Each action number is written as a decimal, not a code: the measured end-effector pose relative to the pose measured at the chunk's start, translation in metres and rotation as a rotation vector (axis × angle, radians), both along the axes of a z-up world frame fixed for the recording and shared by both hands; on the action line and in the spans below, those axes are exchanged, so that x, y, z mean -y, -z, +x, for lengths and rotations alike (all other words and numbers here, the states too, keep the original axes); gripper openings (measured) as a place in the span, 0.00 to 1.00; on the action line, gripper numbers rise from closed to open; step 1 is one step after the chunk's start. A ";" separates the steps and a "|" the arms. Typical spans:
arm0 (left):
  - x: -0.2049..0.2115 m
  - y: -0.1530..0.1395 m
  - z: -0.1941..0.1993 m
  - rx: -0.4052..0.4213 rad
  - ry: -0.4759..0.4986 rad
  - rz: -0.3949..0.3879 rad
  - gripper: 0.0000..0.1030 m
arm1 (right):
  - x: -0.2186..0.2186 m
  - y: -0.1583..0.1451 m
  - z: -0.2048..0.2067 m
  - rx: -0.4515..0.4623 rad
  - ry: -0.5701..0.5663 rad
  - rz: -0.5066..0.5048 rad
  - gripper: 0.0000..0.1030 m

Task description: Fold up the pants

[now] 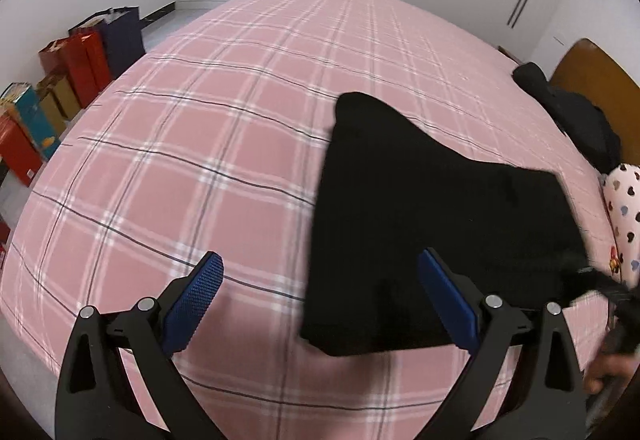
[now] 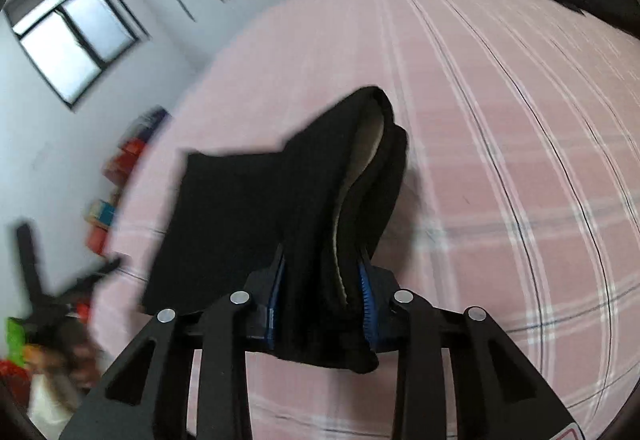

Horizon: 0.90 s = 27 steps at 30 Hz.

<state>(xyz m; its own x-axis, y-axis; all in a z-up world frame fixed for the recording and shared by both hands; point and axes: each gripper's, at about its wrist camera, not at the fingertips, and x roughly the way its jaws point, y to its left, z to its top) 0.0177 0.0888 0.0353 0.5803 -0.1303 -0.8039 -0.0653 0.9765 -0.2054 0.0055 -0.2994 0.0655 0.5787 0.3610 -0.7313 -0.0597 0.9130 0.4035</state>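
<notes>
The black pants (image 1: 432,224) lie folded on the pink plaid bed (image 1: 224,144), with their right side lifted. My left gripper (image 1: 320,272) is open and empty, just above the bed at the pants' near left edge. My right gripper (image 2: 324,280) is shut on a thick bunch of the black pants (image 2: 280,200) and holds it up off the bed (image 2: 500,160). A pale lining shows inside the lifted fold. The right gripper also shows blurred at the right edge of the left wrist view (image 1: 616,300).
Another dark garment (image 1: 568,108) lies at the bed's far right by a wooden headboard (image 1: 600,80). A heart-print pillow (image 1: 624,216) is at the right edge. Red and blue boxes and bags (image 1: 68,76) line the floor left of the bed. White wardrobes stand behind.
</notes>
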 end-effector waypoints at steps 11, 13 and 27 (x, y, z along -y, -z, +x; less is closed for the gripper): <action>0.019 0.022 0.010 -0.058 0.070 -0.100 0.93 | 0.044 0.065 -0.005 -0.158 0.143 0.015 0.65; 0.027 0.032 0.017 -0.083 0.087 -0.116 0.94 | 0.044 0.068 -0.003 -0.178 0.140 0.052 0.70; 0.026 0.051 0.018 -0.122 0.044 -0.056 0.95 | 0.035 0.094 0.011 -0.217 0.151 0.155 0.85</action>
